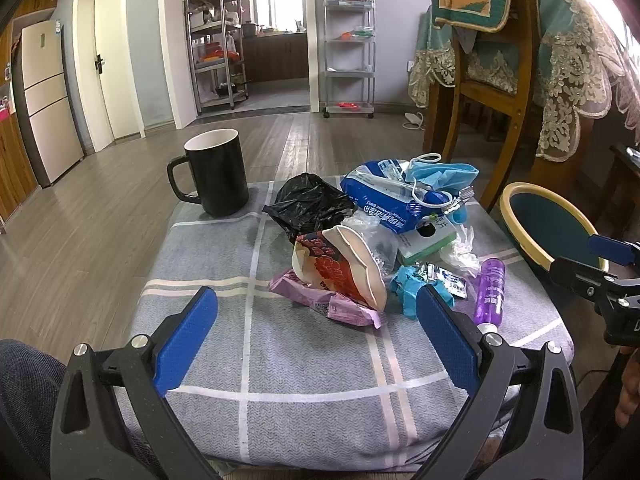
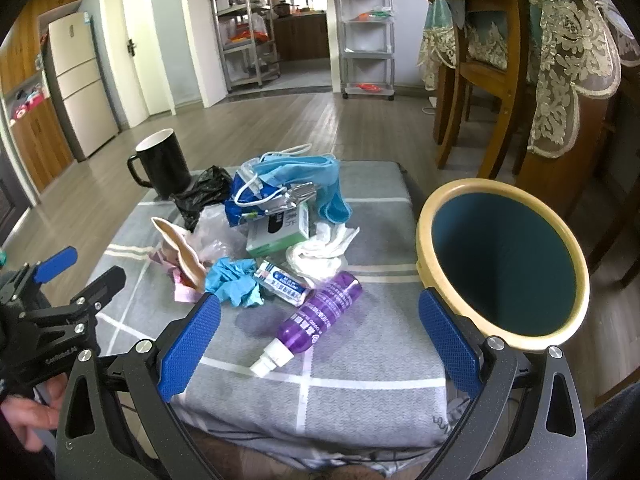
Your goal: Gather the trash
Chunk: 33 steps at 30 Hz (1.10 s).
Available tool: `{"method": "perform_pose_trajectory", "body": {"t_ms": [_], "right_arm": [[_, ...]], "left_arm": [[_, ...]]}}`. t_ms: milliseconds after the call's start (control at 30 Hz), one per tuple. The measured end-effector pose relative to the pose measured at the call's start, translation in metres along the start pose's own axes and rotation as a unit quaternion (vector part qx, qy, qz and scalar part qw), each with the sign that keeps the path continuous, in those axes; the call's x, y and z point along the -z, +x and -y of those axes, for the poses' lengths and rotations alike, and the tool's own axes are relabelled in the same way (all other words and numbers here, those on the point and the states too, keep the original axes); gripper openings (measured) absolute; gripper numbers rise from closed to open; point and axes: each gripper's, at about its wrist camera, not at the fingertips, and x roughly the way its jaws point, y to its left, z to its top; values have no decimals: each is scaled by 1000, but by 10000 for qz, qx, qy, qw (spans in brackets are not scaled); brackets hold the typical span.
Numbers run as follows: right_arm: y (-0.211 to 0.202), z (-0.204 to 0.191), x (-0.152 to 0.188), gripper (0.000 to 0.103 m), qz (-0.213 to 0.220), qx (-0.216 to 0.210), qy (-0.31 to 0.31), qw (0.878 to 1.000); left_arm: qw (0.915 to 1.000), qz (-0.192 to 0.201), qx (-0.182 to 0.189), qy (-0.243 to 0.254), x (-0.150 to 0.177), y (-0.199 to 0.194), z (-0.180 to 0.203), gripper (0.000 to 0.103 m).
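Note:
A heap of trash lies on a grey checked cushion (image 1: 280, 360): a black plastic bag (image 1: 308, 200), a blue wipes pack (image 1: 380, 196), a blue face mask (image 2: 296, 172), a green-and-white box (image 2: 280, 228), a crushed red-and-white paper cup (image 1: 340, 268), a pink wrapper (image 1: 328, 300), a crumpled blue glove (image 2: 236, 280) and a purple bottle (image 2: 320, 312) on its side. My left gripper (image 1: 316, 292) is open just short of the pink wrapper. Over the bottle my right gripper (image 2: 320, 300) is open and holds nothing. A cream-rimmed bin (image 2: 424, 232) with a teal inside stands at the cushion's right edge.
A black mug (image 1: 218, 172) stands upright at the cushion's far left corner. Behind the bin are a wooden chair (image 1: 500, 80) and a table with a lace cloth (image 1: 580, 80). Wood floor surrounds the cushion. A hand (image 2: 28, 412) holds the left gripper.

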Motion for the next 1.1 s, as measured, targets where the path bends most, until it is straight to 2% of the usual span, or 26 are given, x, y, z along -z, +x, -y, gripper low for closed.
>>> {"method": "perform_pose_trajectory", "body": {"t_ms": [1100], "right_arm": [[1, -2, 0, 98, -15, -11, 0, 10000]], "left_arm": [[10000, 5, -34, -80, 0, 1, -7, 97]]}}
